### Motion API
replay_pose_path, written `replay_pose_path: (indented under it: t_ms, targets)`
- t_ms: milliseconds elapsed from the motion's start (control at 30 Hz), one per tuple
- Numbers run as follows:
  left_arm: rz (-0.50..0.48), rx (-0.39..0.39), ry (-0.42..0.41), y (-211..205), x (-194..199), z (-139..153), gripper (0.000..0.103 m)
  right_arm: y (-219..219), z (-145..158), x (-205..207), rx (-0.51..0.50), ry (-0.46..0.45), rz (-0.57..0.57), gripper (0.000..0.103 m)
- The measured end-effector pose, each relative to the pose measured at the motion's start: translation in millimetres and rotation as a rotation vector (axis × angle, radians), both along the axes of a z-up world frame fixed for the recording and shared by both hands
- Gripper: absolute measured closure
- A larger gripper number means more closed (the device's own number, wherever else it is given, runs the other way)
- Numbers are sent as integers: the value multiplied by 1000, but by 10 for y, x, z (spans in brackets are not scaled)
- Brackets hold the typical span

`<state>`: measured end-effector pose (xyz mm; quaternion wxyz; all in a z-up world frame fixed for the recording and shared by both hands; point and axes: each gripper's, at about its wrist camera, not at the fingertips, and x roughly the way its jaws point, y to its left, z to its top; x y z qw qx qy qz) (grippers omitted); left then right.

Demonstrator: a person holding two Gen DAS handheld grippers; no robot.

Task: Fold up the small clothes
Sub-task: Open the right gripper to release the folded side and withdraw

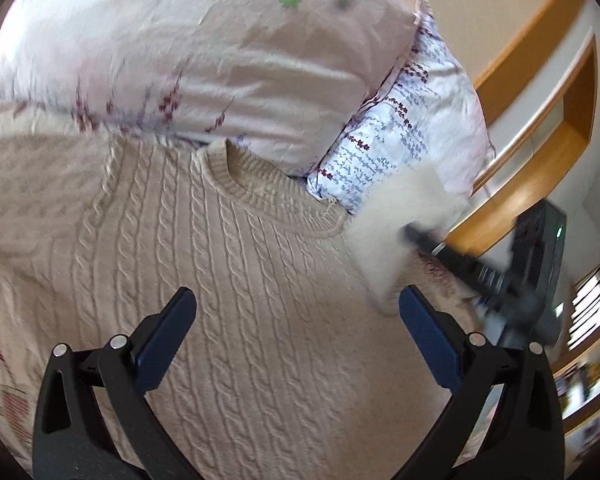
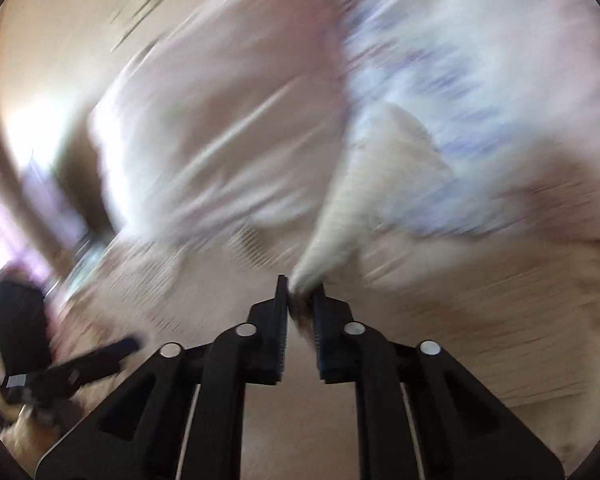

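sweater (image 1: pixel 228 264), beige cable-knit, lies flat; left gripper (image 1: pixel 298 312) gapes empty, right gripper (image 2: pixel 300 300) pinches its blurred sleeve (image 2: pixel 364 192).

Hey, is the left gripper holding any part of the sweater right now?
No, the left gripper is wide open above the cable-knit sweater, with its blue-padded fingers spread apart and no fabric pinched between them.

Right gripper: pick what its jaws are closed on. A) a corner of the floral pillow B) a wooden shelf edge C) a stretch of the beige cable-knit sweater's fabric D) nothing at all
C: the right gripper pinches a drawn-up cone of the sweater, lifted clear of the pillow behind.
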<state>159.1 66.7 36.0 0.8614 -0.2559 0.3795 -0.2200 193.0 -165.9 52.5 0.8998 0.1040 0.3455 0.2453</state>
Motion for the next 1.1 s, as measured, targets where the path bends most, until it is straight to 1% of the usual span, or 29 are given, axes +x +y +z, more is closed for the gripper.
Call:
replay_pose_path:
  t_ms: [33, 67, 100, 167, 233, 267, 300, 333, 367, 400, 433, 467, 500, 600, 633, 667, 700, 733, 800, 833, 867, 900, 967, 1033, 1100]
  targets:
    - [1, -13, 14, 14, 15, -20, 2, 63, -43, -12, -1, 32, 37, 59]
    - [2, -24, 30, 27, 28, -46, 2, 112, -99, -27, -2, 54, 56, 43]
    - [5, -34, 48, 33, 50, -81, 3, 102, -133, -63, 1, 58, 51, 40]
    - [3, -38, 67, 27, 82, -128, 6, -10, -152, -128, 31, 78, 27, 40]
    - [-11, -42, 88, 0, 132, -178, 16, -329, -167, -175, 128, 131, -39, 40]
    - [-14, -41, 98, -12, 154, -203, 19, -513, -180, -198, 181, 160, -85, 40]
    - [-19, -42, 120, -27, 193, -239, 25, -648, -192, -212, 222, 181, -123, 41]
    - [-20, -47, 139, -39, 233, -271, 30, -880, -238, -247, 298, 216, -183, 41]
    - [-17, -60, 164, -54, 287, -312, 33, -1110, -307, -296, 377, 255, -244, 42]
    - [-14, -67, 179, -55, 324, -341, 37, -1241, -365, -346, 422, 280, -285, 45]
    - [-10, -73, 193, -70, 363, -367, 41, -1418, -463, -367, 479, 316, -353, 46]
    - [-4, -75, 207, -92, 413, -397, 43, -1540, -528, -379, 506, 335, -391, 47]
    - [4, -71, 216, -101, 442, -419, 47, -1680, -603, -398, 527, 353, -435, 48]
    - [29, -75, 249, -148, 537, -502, 60, -1819, -739, -374, 563, 379, -492, 53]
    - [35, -75, 259, -168, 564, -532, 66, -1815, -769, -357, 560, 376, -505, 54]
    - [37, -75, 263, -176, 582, -555, 69, -1858, -768, -360, 553, 368, -522, 55]
    - [42, -70, 269, -203, 610, -587, 76, -1884, -760, -346, 536, 350, -549, 59]
    - [46, -67, 268, -212, 628, -603, 83, -1970, -772, -388, 530, 337, -564, 60]
    - [50, -54, 263, -238, 669, -620, 92, -2009, -756, -376, 511, 305, -600, 65]
    - [50, -48, 257, -245, 685, -614, 94, -2063, -763, -370, 502, 293, -614, 67]
    - [49, -39, 248, -247, 702, -598, 95, -2079, -750, -357, 479, 276, -633, 77]
    - [50, -34, 238, -242, 712, -573, 96, -2050, -738, -334, 466, 265, -638, 89]
    - [49, -30, 205, -192, 710, -481, 96, -1991, -721, -334, 460, 240, -620, 93]
    - [55, -15, 166, -111, 687, -377, 96, -1889, -621, -364, 429, 191, -578, 94]
    - [81, 24, 139, -19, 663, -321, 96, -1808, -580, -382, 409, 174, -549, 94]
